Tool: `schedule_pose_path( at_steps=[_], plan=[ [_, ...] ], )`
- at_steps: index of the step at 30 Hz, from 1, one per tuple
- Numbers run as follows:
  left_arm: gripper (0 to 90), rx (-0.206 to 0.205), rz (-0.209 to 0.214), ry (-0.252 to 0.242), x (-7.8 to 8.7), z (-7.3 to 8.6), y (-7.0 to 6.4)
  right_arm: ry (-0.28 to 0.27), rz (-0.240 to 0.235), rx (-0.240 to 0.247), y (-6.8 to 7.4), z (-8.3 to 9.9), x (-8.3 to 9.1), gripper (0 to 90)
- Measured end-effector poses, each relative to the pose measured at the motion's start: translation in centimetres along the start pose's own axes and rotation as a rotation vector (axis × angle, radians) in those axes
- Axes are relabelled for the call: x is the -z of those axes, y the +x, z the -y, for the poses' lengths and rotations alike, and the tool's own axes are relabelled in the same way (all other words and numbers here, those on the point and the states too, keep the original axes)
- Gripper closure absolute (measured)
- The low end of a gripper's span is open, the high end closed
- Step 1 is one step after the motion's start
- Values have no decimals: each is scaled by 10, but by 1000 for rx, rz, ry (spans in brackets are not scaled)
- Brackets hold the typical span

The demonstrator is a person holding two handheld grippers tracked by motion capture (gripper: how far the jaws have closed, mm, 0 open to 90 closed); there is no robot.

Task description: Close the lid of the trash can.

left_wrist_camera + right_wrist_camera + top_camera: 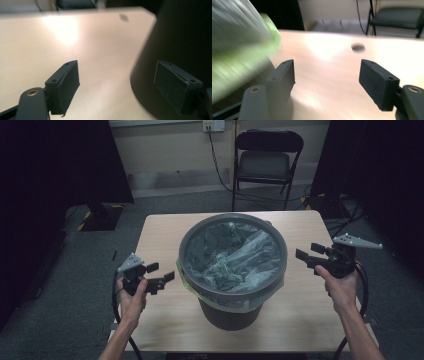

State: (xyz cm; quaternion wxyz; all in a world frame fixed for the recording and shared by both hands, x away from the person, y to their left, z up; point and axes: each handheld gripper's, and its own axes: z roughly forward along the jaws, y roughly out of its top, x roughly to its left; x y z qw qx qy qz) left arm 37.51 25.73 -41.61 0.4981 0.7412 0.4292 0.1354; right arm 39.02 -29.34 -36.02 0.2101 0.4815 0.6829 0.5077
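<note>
**Stock on the tabletop: one lined bin, my two grippers either side**

Item 1. Bin (pixel 231 312): dark grey, round, tapering toward its base, standing upright near the middle of the tabletop (pixel 300 320), slightly toward my edge. In my left gripper view its dark wall (pixel 175 37) rises at the right of the frame.

Item 2. Bin liner (pixel 235 257): clear, crumpled plastic inside the bin, folded over the rim, where a pale green band (pixel 220 297) runs below the lip. In my right gripper view that green fold (pixel 270 35) shows blurred at upper left.

Item 3. My left gripper (pixel 161 273): held in my left hand (pixel 132 295) over the tabletop's left edge, pointing toward the bin and just beside it. Jaws spread wide with nothing between them. In my left gripper view one of them stands before the bin's wall; whether it touches I cannot tell.

Item 4. My right gripper (pixel 303 256): held in my right hand (pixel 342 287) over the right part of the tabletop, pointing at the bin's rim, near it but apart. Jaws likewise parted and empty; bare wood lies between them in my right gripper view.

Item 5. Tabletop: light wood, with a small dark hole (pixel 358 47) beyond my right jaws.

Item 6. Folding chair (pixel 265 162): black, on the floor past the far edge, against the wall.
</note>
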Motion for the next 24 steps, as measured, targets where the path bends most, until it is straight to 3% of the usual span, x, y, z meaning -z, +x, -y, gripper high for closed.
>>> schedule_pose_path(
  at_steps=[2, 7, 12, 14, 16, 21, 24],
  plan=[
    [197, -3, -32, 48, -7, 15, 2, 64, 41, 8, -6, 14, -4, 248],
    [208, -78, -96, 208, -22, 44, 1, 167, 100, -6, -17, 58, -11, 252],
    [208, -108, -151, 273, -37, 59, 5, 299, 111, -23, -25, 100, -29, 266],
    [209, -97, -170, 261, -44, 61, 7, 339, 139, -6, -26, 112, -37, 259],
    [212, -134, -212, 271, -50, 64, 8, 362, 168, 15, -27, 116, -41, 252],
    [168, -135, -204, 223, -52, 69, 11, 334, 244, 55, -28, 123, -46, 223],
    [157, -135, -207, 223, -52, 69, 11, 312, 288, 68, -26, 127, -46, 186]
  ],
)
